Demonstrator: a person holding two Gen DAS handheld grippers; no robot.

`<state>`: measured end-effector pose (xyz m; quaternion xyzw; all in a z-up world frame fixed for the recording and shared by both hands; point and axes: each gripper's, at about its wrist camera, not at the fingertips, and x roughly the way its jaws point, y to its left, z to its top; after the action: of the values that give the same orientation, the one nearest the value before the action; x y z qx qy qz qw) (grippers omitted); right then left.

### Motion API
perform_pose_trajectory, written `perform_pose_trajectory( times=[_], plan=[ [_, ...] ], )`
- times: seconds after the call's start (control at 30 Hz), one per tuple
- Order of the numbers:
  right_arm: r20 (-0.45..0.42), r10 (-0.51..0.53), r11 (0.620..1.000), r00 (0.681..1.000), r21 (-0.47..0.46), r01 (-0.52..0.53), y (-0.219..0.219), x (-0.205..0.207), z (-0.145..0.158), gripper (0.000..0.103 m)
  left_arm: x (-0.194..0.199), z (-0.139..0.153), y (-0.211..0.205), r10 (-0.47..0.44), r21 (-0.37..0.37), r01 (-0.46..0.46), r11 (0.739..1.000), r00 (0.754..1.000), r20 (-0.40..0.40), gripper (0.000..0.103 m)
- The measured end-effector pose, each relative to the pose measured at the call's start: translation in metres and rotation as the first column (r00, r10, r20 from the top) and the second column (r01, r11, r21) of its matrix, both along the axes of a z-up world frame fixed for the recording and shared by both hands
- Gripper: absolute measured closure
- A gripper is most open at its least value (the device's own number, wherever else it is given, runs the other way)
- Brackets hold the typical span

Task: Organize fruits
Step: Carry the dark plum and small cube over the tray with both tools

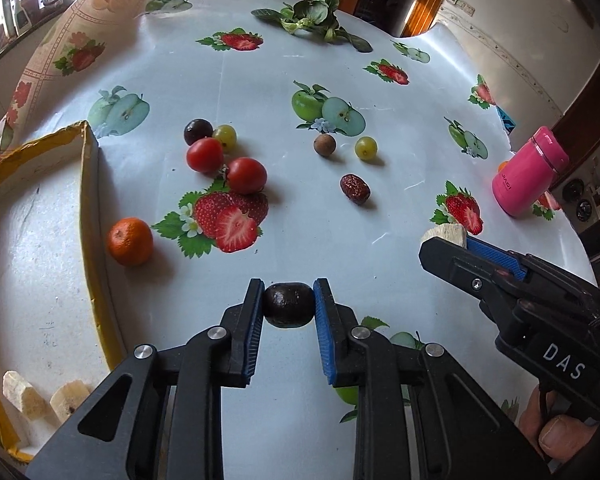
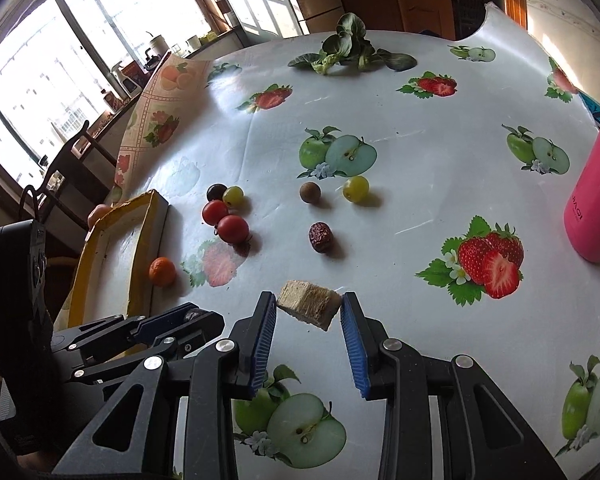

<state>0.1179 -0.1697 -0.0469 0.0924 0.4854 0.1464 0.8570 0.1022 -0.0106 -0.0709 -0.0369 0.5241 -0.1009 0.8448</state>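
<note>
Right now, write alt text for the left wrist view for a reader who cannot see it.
The left gripper pinches a dark round fruit over a fruit-print tablecloth. To its right, the right gripper holds a pale chunk. Ahead lie two cherry tomatoes, grapes, a red date and a tangerine beside a yellow-rimmed tray.

Black grippers, blue ribbed pads (silver screws)

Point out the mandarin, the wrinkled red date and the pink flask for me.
mandarin [image 1: 129, 241]: left wrist view, middle of its orange skin.
wrinkled red date [image 2: 321, 237]: right wrist view, centre of its body.
pink flask [image 1: 530, 171]: left wrist view, middle of its side wall.
</note>
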Motion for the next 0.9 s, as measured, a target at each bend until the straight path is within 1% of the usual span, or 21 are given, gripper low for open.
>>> perform_pose_trajectory(
  times=[0.17, 0.53, 0.9],
  plan=[
    [0.003, 0.03, 1.0, 1.0, 0.003, -0.03, 0.019, -0.012, 0.004, 0.069, -0.014, 0.012, 0.021, 0.023, 0.014, -0.024, 1.0, 0.999, 0.026, 0.081],
    [0.01, 0.115, 0.993, 0.993, 0.007, -0.115, 0.063, -0.035, 0.012, 0.069, -0.043, 0.022, 0.062, 0.08, 0.019, -0.08, 0.997, 0.996, 0.037, 0.081],
    [0.014, 0.231, 0.973, 0.973, 0.0, -0.231, 0.124, -0.053, 0.013, 0.069, -0.059, 0.028, 0.116, 0.161, 0.019, -0.162, 0.987, 0.986, 0.049, 0.081]
  ],
)
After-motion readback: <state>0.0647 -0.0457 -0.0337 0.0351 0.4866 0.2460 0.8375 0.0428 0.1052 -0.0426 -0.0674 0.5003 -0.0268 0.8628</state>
